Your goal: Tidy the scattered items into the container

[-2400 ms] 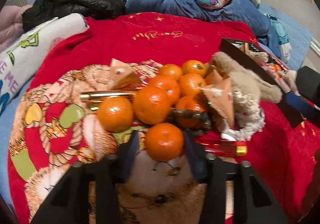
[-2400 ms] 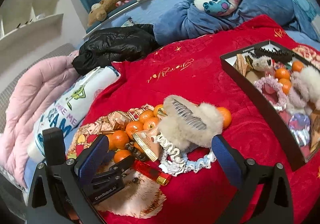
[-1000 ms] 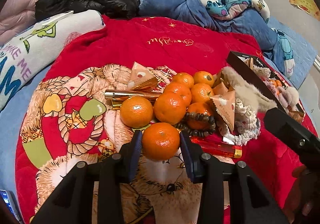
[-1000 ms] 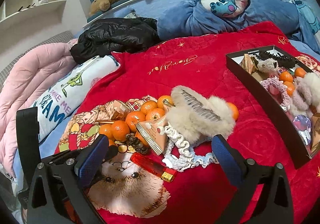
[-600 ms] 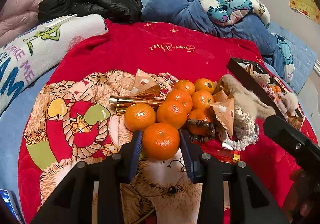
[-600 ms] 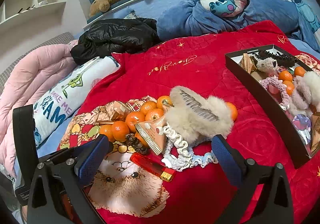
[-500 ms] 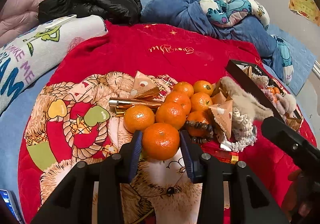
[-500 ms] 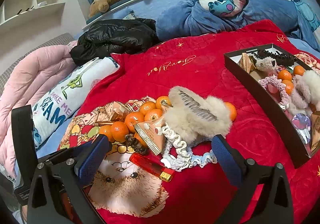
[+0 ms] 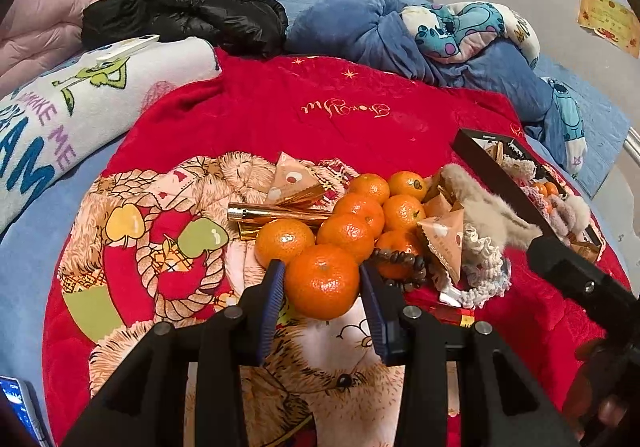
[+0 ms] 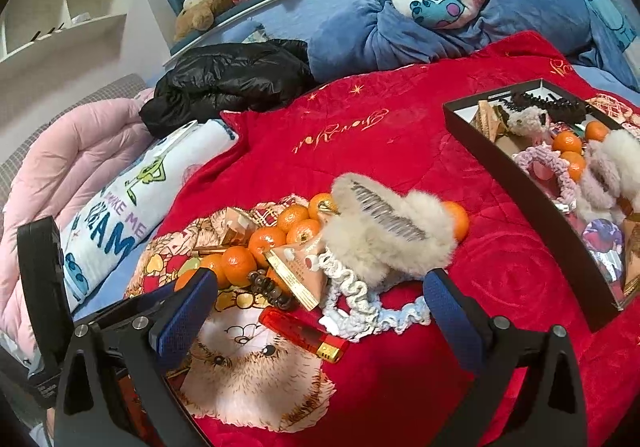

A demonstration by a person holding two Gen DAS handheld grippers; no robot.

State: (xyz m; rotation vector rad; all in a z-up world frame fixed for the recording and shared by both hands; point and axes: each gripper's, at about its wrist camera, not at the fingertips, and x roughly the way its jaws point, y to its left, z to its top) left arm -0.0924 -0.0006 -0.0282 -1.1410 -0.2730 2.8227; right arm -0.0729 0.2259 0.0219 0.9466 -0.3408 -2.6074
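Tangerine [image 9: 322,281], round with no long axis to speak of, sits clamped between the blue pads of the left gripper [image 9: 322,287], its small stem scar turned up and slightly toward the far side; whether it is lifted clear of the red blanket [image 9: 280,111] or still resting on it is hard to tell from this angle. Just beyond it lies the rest of the pile: more tangerines [image 9: 352,211], a gold tube [image 9: 276,216] with its long axis running left to right and its cap end pointing left, triangular paper packets [image 9: 444,243], a dark bead bracelet [image 9: 400,267], a fluffy beige hair claw [image 10: 384,235] and a pale crocheted scrunchie [image 10: 360,307]. A red lighter [image 10: 302,333] lies near the pile, its long axis slanting from far left to near right, gold end toward the near right. The right gripper [image 10: 320,311] hovers over this pile with its jaws wide apart and nothing between them. The black container [image 10: 520,183] stands to the right, well apart from the pile, already holding tangerines, hair claws and scrunchies.
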